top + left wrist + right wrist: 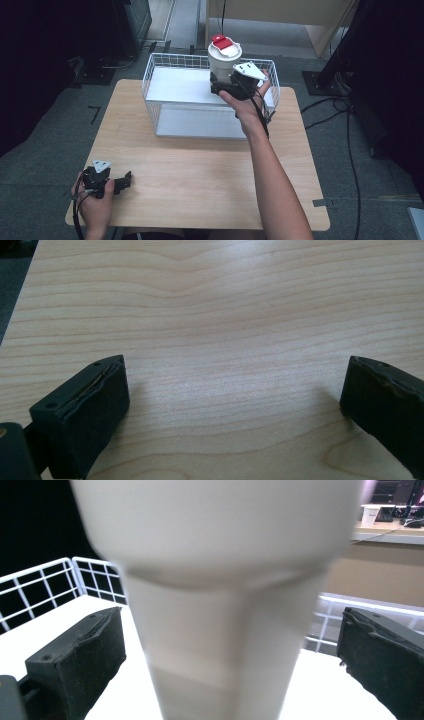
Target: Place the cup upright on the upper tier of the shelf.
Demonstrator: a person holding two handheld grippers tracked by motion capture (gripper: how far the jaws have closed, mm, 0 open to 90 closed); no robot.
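**Tumbler between spread jaws at the wire basket**

The right gripper sits at a white tumbler with a red-tabbed lid, over the white wire basket. Its jaws flank the tumbler, apparently apart from its wall. The left gripper rests on the wooden table, jaws spread, nothing between.

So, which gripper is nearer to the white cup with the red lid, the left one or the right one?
The right. The right gripper is at the cup, its open jaws on either side of the cup's body, over the wire basket. The left gripper rests far away at the table's near left corner.
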